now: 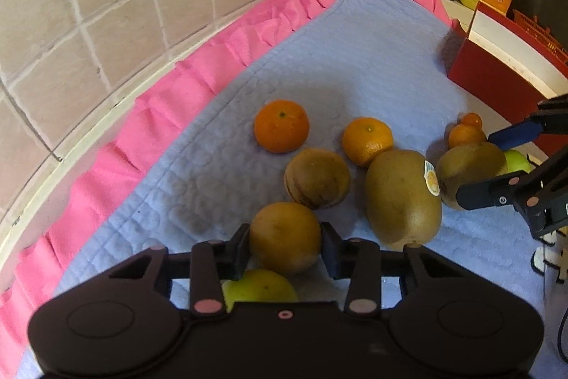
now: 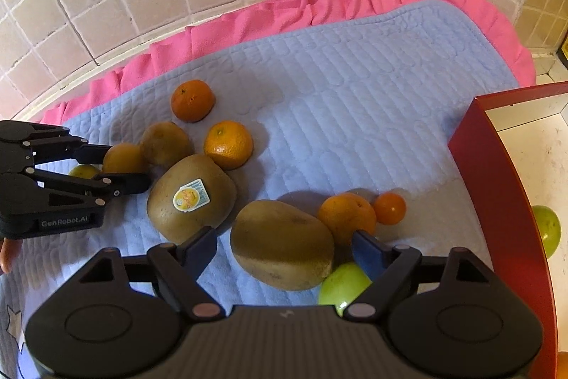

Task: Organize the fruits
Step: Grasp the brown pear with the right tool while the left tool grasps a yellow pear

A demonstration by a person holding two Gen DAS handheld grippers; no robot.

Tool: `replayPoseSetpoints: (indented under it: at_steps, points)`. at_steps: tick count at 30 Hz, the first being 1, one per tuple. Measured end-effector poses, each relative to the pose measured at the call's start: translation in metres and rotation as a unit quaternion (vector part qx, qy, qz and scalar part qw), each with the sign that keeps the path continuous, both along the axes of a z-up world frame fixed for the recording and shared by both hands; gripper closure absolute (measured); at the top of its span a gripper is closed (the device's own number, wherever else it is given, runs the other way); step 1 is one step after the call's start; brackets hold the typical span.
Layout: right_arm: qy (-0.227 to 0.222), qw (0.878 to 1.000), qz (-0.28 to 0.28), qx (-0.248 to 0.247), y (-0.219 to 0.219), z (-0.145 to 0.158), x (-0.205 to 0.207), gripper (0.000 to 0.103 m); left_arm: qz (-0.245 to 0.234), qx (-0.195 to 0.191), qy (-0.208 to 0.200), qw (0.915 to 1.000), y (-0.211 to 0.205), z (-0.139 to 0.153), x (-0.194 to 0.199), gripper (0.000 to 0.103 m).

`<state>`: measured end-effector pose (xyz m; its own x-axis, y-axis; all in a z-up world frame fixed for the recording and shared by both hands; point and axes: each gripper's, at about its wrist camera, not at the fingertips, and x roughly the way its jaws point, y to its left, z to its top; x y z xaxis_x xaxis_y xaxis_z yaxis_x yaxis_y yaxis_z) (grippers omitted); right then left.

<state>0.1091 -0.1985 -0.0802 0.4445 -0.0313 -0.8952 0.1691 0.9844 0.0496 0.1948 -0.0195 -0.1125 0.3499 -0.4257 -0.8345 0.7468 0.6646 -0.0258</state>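
Left tongs (image 1: 285,242) clenched on a small round yellowish-brown fruit (image 1: 285,237) resting on the blue quilted mat (image 1: 355,66) over the tabletop. Right tongs (image 2: 284,245) spread wide, straddling an unsqueezed kiwi (image 2: 282,244). Both fruits are probably light, firm-skinned yet bruisable; grip across the widest girth, gently. The red box (image 2: 497,187) stands nearby.

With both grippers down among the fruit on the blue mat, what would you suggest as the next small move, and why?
Probably lift the left gripper straight up: its jaws are already shut on the round yellow-brown fruit, so the grasp looks complete. The open red box is the likely destination. The right gripper stands open astride the unlabelled brown kiwi, not yet gripping it.
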Motion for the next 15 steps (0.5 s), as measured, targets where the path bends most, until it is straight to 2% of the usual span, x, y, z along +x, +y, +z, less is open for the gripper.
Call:
replayPoseSetpoints:
  at_steps: [3, 5, 8, 10, 15]
  points:
    - [-0.004, 1.0, -0.002, -0.004, -0.001, 0.001, -0.001, 0.022, 0.014, -0.005, 0.0, 0.9999, -0.001, -0.001, 0.0, 0.055]
    - [-0.007, 1.0, -0.002, -0.014, 0.0, 0.002, -0.002, 0.029, 0.019, -0.005, -0.004, 0.9998, -0.001, -0.001, -0.002, 0.055]
    - [-0.012, 1.0, 0.005, -0.02, 0.002, 0.004, -0.003, 0.031, 0.039, -0.018, -0.002, 0.9991, 0.003, 0.002, -0.003, 0.055]
    - [-0.016, 1.0, 0.01, -0.013, 0.001, 0.006, -0.005, 0.039, 0.053, -0.036, 0.002, 0.9979, 0.009, 0.005, -0.005, 0.055]
    - [-0.023, 1.0, 0.013, -0.001, -0.001, 0.008, -0.01, 0.04, 0.071, -0.052, -0.007, 0.9961, 0.013, 0.018, -0.016, 0.056]
